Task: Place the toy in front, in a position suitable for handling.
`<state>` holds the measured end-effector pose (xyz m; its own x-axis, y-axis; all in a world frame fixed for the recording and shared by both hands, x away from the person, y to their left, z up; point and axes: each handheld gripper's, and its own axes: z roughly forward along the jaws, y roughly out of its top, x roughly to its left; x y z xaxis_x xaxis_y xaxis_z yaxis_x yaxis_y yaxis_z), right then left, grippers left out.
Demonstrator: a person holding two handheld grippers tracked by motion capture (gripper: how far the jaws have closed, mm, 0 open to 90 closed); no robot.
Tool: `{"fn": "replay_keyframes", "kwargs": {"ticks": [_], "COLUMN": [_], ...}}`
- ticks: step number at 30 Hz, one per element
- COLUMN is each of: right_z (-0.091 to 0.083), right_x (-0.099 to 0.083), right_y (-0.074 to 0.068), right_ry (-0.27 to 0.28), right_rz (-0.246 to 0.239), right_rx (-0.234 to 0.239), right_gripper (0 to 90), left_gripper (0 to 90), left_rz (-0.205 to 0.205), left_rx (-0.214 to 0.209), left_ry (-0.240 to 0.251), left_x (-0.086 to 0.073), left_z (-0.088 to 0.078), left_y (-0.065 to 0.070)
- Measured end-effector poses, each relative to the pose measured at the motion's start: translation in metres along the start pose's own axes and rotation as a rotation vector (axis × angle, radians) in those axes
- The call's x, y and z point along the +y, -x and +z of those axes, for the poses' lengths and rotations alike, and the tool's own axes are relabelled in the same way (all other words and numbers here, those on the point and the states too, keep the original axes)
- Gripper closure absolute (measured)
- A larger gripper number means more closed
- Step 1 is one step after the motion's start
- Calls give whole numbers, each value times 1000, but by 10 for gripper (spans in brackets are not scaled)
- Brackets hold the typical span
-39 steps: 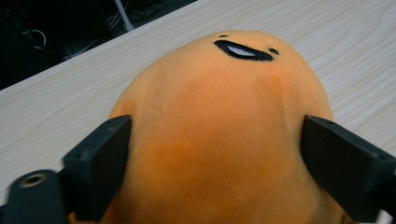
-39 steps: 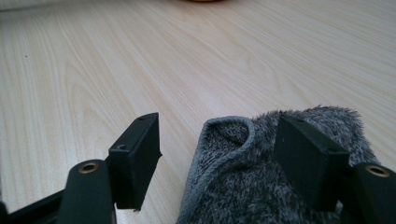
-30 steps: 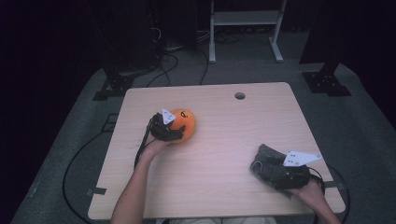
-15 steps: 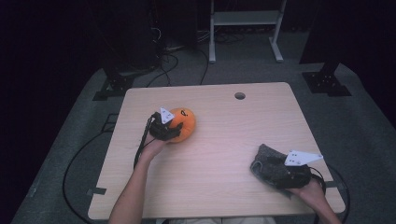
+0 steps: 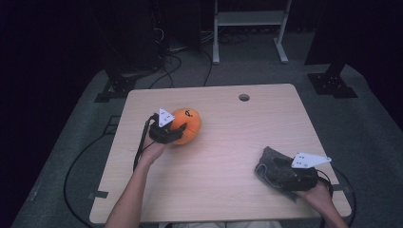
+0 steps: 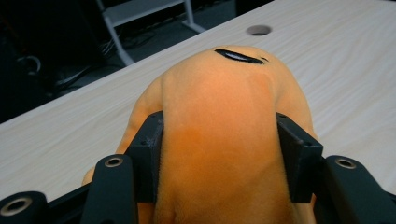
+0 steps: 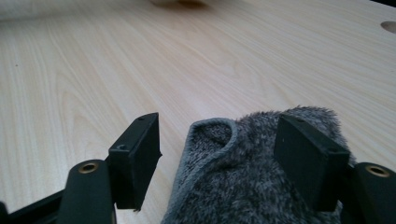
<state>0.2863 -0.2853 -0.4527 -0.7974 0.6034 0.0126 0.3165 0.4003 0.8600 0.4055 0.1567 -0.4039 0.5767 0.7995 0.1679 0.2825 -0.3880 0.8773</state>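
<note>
Round orange plush toy [image 6: 219,135]: short fuzzy pile, soft and squashy, lobed like a pumpkin, one thin black stitched mark near its top. In the high view the toy [image 5: 185,126] sits left of centre on the surface, black mark facing up and away from the person.

Left tongs [image 6: 219,154] are clamped on it: both black pads press into the plush from either side and the fabric bulges up between them. Jaws have just been closing, with the toy between them. From above, the left tongs [image 5: 177,133] come at the toy from the person's side, white three-cornered plate on top, black cable trailing back beside the forearm.

Pale wood-grain surface [image 5: 228,156]: flat, matte, rounded corners, a small round hole [image 5: 244,97] near the far edge.

Near the right front corner lies a crumpled grey fleece cloth [image 7: 252,186]: nubbly, thick, with a folded hem. Right tongs [image 7: 217,158] stand open around it: the right pad sits on or against the cloth, the left pad is clear of it with bare wood between. High view shows the right tongs [image 5: 280,172] resting over the cloth [image 5: 268,159], held low by the person's hand.

Beyond the surface: dark grey floor mat, black cables, a white metal frame's legs.
</note>
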Motion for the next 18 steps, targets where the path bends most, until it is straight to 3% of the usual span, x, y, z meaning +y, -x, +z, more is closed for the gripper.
{"fn": "replay_keyframes", "kwargs": {"ticks": [5,6,9,10,11,12,13,14,15,18], "right_z": [-3,-5,-7,-8,-8,-9,-9,-9,-9,-6], "right_x": [-1,-1,-2,-3,-3,-3,-3,-4,-4,-4], "right_y": [4,6,8,10,10,11,11,13,13,17], "right_ry": [14,28,36,33,33,27,27,24,24,16], "right_rz": [15,22,30,39,39,45,45,46,46,61], "right_rx": [-29,-43,-57,-72,-72,-87,-87,-102,-102,-119], "right_gripper": [300,300,300,300,300,301,301,304,304,310], "left_gripper": [433,432,431,430,429,428,428,427,426,425], "left_rz": [51,60,78,88,88,102,102,113,113,150], "left_rx": [-61,-94,-124,-154,-154,-188,-188,-221,-221,-284], "left_ry": [46,65,72,81,81,89,89,91,91,78], "left_x": [10,13,16,17,17,18,18,17,17,14], "left_z": [-9,-12,-14,-16,-16,-17,-17,-18,-18,-18], "left_y": [20,29,38,50,50,61,61,72,72,94]}}
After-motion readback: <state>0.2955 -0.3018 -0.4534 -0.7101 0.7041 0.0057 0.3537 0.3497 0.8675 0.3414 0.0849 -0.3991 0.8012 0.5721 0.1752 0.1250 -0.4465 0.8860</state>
